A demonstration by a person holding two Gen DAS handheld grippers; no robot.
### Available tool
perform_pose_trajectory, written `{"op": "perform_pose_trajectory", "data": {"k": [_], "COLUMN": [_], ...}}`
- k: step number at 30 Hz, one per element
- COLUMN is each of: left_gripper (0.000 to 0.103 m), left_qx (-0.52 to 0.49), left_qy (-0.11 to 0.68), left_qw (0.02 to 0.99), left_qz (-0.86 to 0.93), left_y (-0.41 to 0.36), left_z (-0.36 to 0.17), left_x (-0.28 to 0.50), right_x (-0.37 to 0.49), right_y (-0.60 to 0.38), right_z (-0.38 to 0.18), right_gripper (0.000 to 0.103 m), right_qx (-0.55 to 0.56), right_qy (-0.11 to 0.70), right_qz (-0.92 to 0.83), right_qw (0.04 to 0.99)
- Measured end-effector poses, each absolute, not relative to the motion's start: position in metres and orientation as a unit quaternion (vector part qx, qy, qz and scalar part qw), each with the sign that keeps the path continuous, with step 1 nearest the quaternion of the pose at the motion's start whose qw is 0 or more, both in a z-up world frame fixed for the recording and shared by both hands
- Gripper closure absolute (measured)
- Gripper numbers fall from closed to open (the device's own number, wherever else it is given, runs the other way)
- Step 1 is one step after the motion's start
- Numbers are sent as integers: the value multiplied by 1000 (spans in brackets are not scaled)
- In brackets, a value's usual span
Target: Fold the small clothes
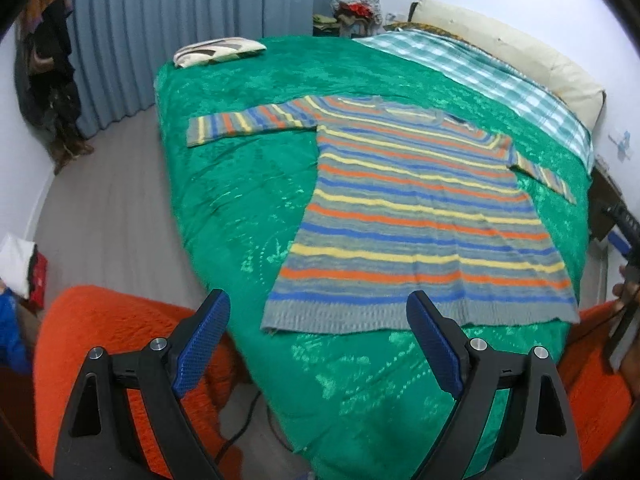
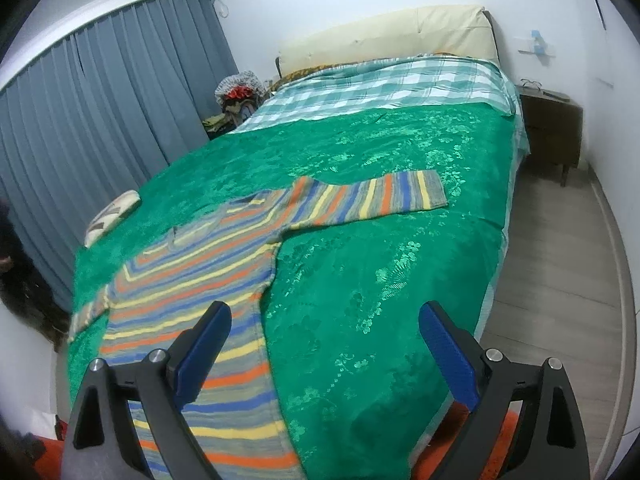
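Hovering above the foot of the bed, the left tongs (image 1: 318,328) stand wide apart with nothing between their blue pads, and the right tongs (image 2: 325,334) are spread just as wide and equally empty. Neither touches any fabric.

Just ahead of the left tongs lies the striped knit sweater (image 1: 420,216), spread flat and face up on the green bedspread (image 1: 248,184), its ribbed hem (image 1: 400,314) nearest the tongs and both sleeves stretched out sideways. From the right wrist view the same sweater runs under the left finger, and its far sleeve (image 2: 376,196) reaches out across the bedspread. Folding looks not yet begun; the garment is fully open.

Farther out sit a small patterned cushion (image 1: 218,51) at the bed's corner, a green checked blanket (image 2: 384,80) toward the cream headboard (image 2: 384,32), grey curtains (image 2: 112,92), and an orange fuzzy cover (image 1: 100,344) below the left tongs.

Risks, as I judge them: the glossy bedspread looks slippery, so dragging a sleeve could slide the whole sweater and skew the fold. A pinch could also catch the bedspread together with the knit, lifting both. Loose knit stretches and sags, so a 1-sided lift may leave the fold crooked.

No brand, label or readable writing is visible.
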State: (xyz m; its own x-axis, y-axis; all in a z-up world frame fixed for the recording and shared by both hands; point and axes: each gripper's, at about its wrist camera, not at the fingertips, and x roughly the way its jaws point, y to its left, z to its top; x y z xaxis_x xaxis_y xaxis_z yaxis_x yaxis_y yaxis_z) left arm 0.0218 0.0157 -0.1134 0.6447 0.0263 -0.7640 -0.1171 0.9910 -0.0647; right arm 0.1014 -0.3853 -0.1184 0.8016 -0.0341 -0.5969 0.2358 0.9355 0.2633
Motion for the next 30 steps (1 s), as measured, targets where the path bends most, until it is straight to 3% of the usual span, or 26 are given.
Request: {"op": "perform_pose_trajectory", "data": {"k": [12, 20, 30], "left_gripper": [10, 9, 9], "left_qx": [-141, -116, -63], "left_qy": [408, 428, 490], "left_qw": [901, 896, 869], "left_qz": [45, 18, -13], "left_y": [38, 29, 0], "left_z": [-104, -124, -192], "left_x": [33, 103, 143], "right_x": [79, 83, 92], "right_y": [-373, -297, -270], "right_z": [-99, -111, -163], "right_gripper": [7, 6, 6], "right_qx": [154, -13, -60], "right_qy": [265, 302, 403], "right_qz": [-58, 30, 72], "right_qw": [950, 953, 911]}}
